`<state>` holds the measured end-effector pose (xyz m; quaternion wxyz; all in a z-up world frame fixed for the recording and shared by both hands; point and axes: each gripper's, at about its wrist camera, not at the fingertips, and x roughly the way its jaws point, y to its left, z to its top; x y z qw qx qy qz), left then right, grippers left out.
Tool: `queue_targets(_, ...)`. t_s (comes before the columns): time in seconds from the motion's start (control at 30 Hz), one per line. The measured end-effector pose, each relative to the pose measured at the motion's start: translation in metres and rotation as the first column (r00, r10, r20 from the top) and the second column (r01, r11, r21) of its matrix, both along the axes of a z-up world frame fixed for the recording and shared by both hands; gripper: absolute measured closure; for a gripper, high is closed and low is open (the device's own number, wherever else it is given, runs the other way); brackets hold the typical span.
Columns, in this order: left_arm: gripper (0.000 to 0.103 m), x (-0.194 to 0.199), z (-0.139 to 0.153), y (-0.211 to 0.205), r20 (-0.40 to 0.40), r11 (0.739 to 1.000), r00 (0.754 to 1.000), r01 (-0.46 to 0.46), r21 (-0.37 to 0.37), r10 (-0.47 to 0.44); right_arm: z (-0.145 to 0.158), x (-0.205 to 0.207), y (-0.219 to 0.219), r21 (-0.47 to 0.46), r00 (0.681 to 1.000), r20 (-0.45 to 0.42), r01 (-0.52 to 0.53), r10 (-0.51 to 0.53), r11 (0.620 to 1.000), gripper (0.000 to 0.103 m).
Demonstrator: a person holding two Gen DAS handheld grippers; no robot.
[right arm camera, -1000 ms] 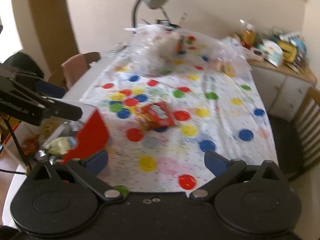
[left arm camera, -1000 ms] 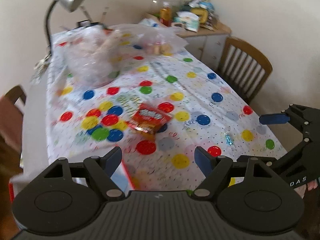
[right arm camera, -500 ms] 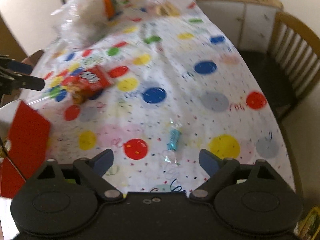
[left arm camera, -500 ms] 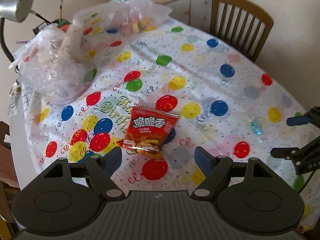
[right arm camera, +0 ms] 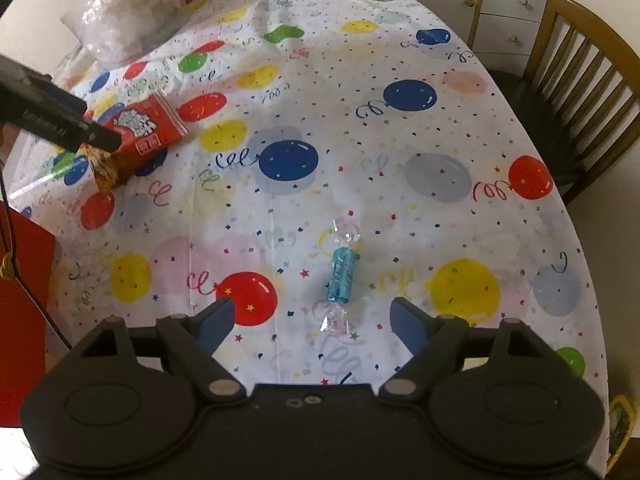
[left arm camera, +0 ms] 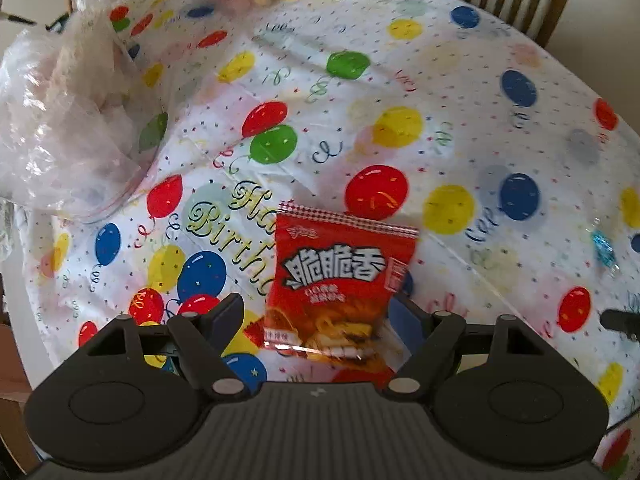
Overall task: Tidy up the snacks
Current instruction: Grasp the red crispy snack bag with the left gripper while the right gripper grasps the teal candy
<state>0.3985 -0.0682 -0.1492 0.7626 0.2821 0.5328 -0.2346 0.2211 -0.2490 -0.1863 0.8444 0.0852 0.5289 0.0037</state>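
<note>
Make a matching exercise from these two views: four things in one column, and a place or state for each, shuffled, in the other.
Things:
1. red snack packet
2. blue wrapped candy
3. clear plastic bag
4. wooden chair

Places or states:
A. crumpled at the table's far left
B. beside the table's right edge
C. ahead of the open right gripper
D. between the open left gripper fingers

Pairs: 1-D, 2-C, 3-A, 4-B

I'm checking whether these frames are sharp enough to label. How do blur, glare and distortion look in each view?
Left wrist view: the red snack packet is sharp, its print readable, with glare on its lower edge; the far clear plastic bag is soft. Right wrist view: the blue wrapped candy is crisp; the tablecloth edge bows from fisheye, and the top corners go dark.
</note>
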Motion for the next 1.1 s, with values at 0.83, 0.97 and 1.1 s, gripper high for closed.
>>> queue_targets(0.83,0.022,0.012,-0.041,-0.006,-0.124,1.000,0.992,0.021,0.004,-0.021,-0.008,0.006,0.012,-0.121,0.999,0.026,-0.021,0.024,0.992,0.068)
queue_targets(0.97,0.030,0.006,-0.039,-0.007,-0.120,1.000,0.993,0.002,-0.004,-0.003,-0.007,0.005,0.008,-0.106,0.999,0.041,-0.018,0.023,0.994,0.092)
queue_targets(1.1,0.033,-0.003,-0.037,-0.009,-0.128,0.999,0.992,-0.020,-0.032,0.016,-0.007,0.004,0.000,-0.072,0.999,0.050,-0.009,0.013,0.997,0.092)
